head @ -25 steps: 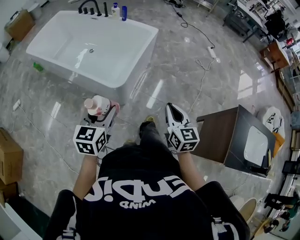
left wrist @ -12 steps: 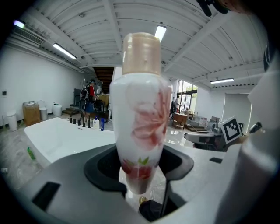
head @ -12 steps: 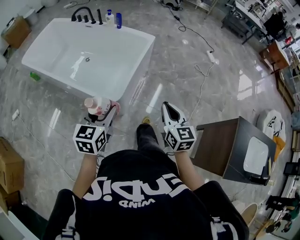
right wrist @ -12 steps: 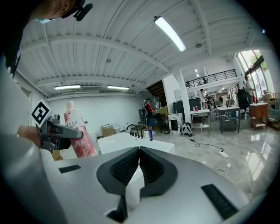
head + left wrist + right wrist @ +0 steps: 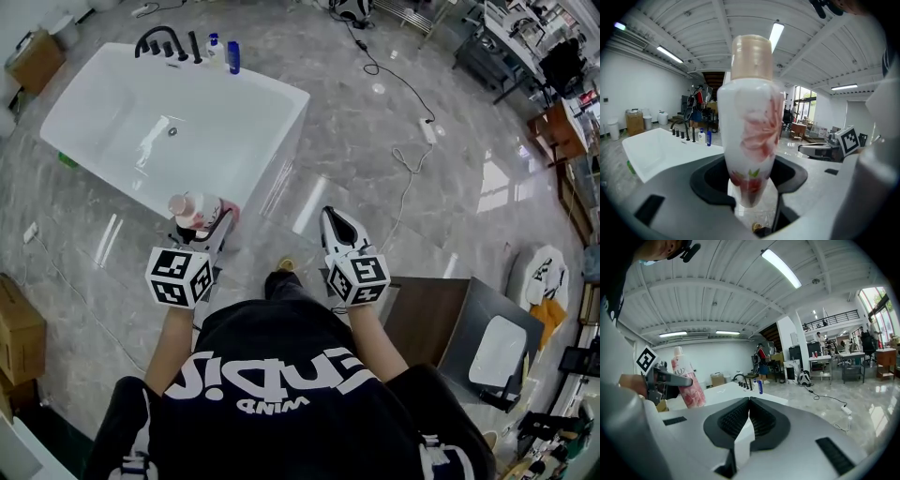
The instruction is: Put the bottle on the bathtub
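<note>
A white bottle with a pink flower print and a beige cap point(image 5: 194, 208) point(image 5: 751, 122) stands upright in my left gripper point(image 5: 208, 225), which is shut on its lower body. In the right gripper view the same bottle point(image 5: 687, 383) shows at the left. The white bathtub point(image 5: 246, 91) lies ahead and to the left on the floor, its near corner point(image 5: 644, 168) close in front of the left gripper. My right gripper point(image 5: 339, 228) point(image 5: 749, 405) is held beside the left one, shut with nothing between its jaws.
Black taps point(image 5: 159, 39) and two small bottles, one white and one blue point(image 5: 232, 58), stand on the tub's far rim. A dark cabinet point(image 5: 441, 323) stands to the right. A cable with a power strip point(image 5: 429, 130) runs over the marble floor. Cardboard boxes point(image 5: 19, 333) sit at the left.
The person has stepped forward: the bathtub has drawn nearer and the dark cabinet has slid back to the right. Both grippers keep their pose, with the bottle still held.
</note>
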Demonstrator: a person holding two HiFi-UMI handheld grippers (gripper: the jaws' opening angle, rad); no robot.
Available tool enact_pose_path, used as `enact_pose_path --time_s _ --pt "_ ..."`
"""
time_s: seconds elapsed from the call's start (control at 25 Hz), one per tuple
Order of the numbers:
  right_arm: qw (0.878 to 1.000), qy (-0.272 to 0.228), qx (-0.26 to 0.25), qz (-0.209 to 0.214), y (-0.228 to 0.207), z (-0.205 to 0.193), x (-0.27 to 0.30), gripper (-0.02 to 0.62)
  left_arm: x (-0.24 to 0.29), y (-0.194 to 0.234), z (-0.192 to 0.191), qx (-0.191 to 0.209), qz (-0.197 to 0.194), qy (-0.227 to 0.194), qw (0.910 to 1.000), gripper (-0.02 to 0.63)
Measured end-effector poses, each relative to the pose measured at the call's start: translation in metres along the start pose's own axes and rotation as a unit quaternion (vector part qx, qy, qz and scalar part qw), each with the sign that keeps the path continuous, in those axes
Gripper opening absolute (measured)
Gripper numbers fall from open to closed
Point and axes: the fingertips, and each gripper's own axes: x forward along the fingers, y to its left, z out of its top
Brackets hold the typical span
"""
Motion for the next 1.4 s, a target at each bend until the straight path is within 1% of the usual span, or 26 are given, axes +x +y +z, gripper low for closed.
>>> enact_pose_path --time_s 0.12,0.28,0.44,0.64,0.96,1.12,1.4 --pt "1.0 0.002 -0.006 0.012 -0.023 0.013 0.023 0.025 0.028 0.005 0.014 -0.003 0.011 -0.002 0.9999 0.235" --pt "1.0 0.007 -0.012 0.026 -0.047 0.021 0.044 0.025 0.054 0.009 0.025 -0.007 0.025 -0.003 0.9996 0.235" --pt "1.0 0.003 -0.01 0.029 -0.067 0.034 0.066 0.025 0.079 0.017 0.04 -0.005 0.033 -0.007 0.9994 0.235" --pt "1.0 0.004 -0.008 0.028 -0.089 0.04 0.094 0.025 0.107 0.03 0.054 -0.002 0.04 -0.01 0.9991 0.235" --pt "1.0 0.005 -0.009 0.018 -0.131 0.056 0.153 0.025 0.174 0.066 0.074 -0.006 0.051 -0.011 0.9986 0.235" --pt "1.0 0.006 -0.01 0.013 -0.153 0.066 0.197 0.025 0.211 0.089 0.087 -0.004 0.049 -0.01 0.9987 0.235" --pt "0.999 0.017 -0.011 0.027 -0.171 0.076 0.27 0.025 0.272 0.134 0.098 -0.017 0.059 0.0 0.9981 0.235"
